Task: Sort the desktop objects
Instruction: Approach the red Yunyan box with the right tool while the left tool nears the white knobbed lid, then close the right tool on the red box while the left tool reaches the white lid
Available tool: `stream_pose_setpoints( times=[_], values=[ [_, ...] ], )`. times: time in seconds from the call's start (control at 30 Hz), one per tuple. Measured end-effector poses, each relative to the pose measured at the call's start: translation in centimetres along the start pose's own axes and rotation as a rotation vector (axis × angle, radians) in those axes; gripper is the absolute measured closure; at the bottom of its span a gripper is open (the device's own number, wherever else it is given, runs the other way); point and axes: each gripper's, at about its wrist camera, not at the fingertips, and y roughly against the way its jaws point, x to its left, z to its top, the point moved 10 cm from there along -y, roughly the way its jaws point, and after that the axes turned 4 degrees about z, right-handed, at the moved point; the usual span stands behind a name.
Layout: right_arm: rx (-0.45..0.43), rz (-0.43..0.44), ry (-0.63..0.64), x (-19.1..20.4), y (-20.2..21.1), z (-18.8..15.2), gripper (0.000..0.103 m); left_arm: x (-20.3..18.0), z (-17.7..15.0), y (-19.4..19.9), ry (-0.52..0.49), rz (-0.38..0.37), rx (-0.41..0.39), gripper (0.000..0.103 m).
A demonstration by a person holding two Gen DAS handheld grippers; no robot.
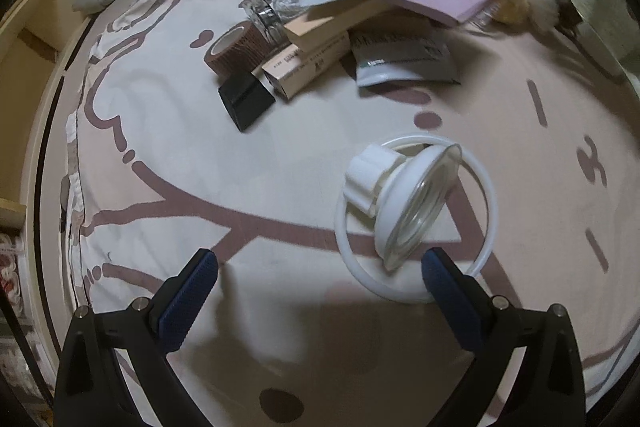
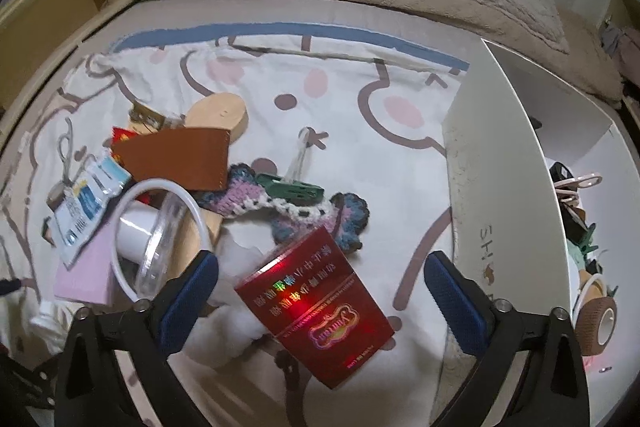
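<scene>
Right gripper, jaws apart, hovers over a glossy red rectangular carton lying free between them on the patterned bedsheet. To grasp well, the jaws should descend squarely across the carton's narrow sides. Left gripper, jaws apart and empty, nears a white-rimmed clear lid. The white storage box, at right, is cut off; its contents are partly hidden.

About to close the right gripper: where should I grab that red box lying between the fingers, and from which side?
Grip the red box across its two long edges, coming straight down from above. It lies flat on the bedsheet, tilted diagonally, so roll the right gripper until the pads face those long edges. Its open jaws look wide enough for the narrow width, though that is a judgement.
</scene>
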Motion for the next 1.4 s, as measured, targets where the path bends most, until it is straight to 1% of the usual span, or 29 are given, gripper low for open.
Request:
stream_pose_setpoints(
  times=[0.1, 0.17, 0.27, 0.33, 0.37, 0.4, 0.47, 0.57, 0.7, 0.8, 0.9, 1.03, 1.13, 1.2, 1.27, 1.37, 1.4],
  values=[
    [0.020, 0.043, -0.027, 0.3, -0.2, 0.0, 0.028, -0.2, -0.5, 0.2, -0.019, -0.006, -0.001, 0.000],
    [0.032, 0.058, -0.033, 0.6, -0.5, -0.2, 0.035, -0.2, -0.8, 0.3, -0.032, -0.009, -0.002, 0.000],
    [0.039, 0.068, -0.039, 0.6, -0.8, -0.2, 0.040, -0.3, -1.3, 0.5, -0.050, -0.013, -0.003, 0.000],
    [0.032, 0.072, -0.048, 0.6, -0.8, 0.0, 0.045, -0.4, -1.6, 0.5, -0.064, -0.022, -0.001, 0.000],
    [0.031, 0.078, -0.054, 0.5, -0.7, 0.1, 0.052, -0.5, -1.9, 0.6, -0.074, -0.029, -0.001, 0.000],
    [0.030, 0.089, -0.066, 0.5, -0.8, 0.2, 0.055, -0.5, -2.1, 0.7, -0.078, -0.034, 0.000, 0.000],
    [0.037, 0.107, -0.094, 0.4, -0.9, 0.4, 0.059, -0.5, -2.4, 0.8, -0.086, -0.044, 0.002, 0.000],
    [0.061, 0.123, -0.099, 0.7, -1.2, 0.0, 0.060, -0.5, -3.0, 0.9, -0.091, -0.065, 0.011, 0.000],
    [0.120, 0.113, -0.065, 1.0, -1.7, -1.5, 0.060, -0.5, -3.8, 0.9, -0.101, -0.093, 0.031, 0.000],
    [0.132, 0.104, -0.046, 0.9, -1.3, -2.3, 0.060, -0.6, -4.2, 1.0, -0.116, -0.098, 0.036, 0.000],
    [0.143, 0.110, -0.038, 0.9, -0.7, -3.1, 0.060, -0.8, -4.5, 1.2, -0.131, -0.095, 0.035, 0.000],
    [0.168, 0.095, 0.011, 1.2, 0.0, -4.4, 0.060, -0.9, -4.7, 1.4, -0.148, -0.080, 0.030, 0.000],
    [0.211, 0.100, 0.019, 1.4, 0.1, -5.8, 0.060, -0.9, -4.6, 1.6, -0.152, -0.067, 0.029, 0.000],
    [0.239, 0.101, 0.025, 1.5, 0.1, -6.8, 0.060, -0.9, -4.5, 1.7, -0.151, -0.055, 0.029, 0.000],
    [0.247, 0.092, 0.066, 1.7, 0.5, -7.6, 0.060, -0.9, -4.3, 1.8, -0.146, -0.045, 0.027, 0.000],
    [0.268, 0.094, 0.077, 1.9, 0.9, -8.6, 0.060, -0.9, -4.1, 2.0, -0.130, -0.037, 0.027, 0.000],
    [0.276, 0.090, 0.086, 1.9, 1.0, -9.1, 0.060, -0.3, -3.9, 2.0, -0.126, -0.036, 0.026, 0.000]
  ],
)
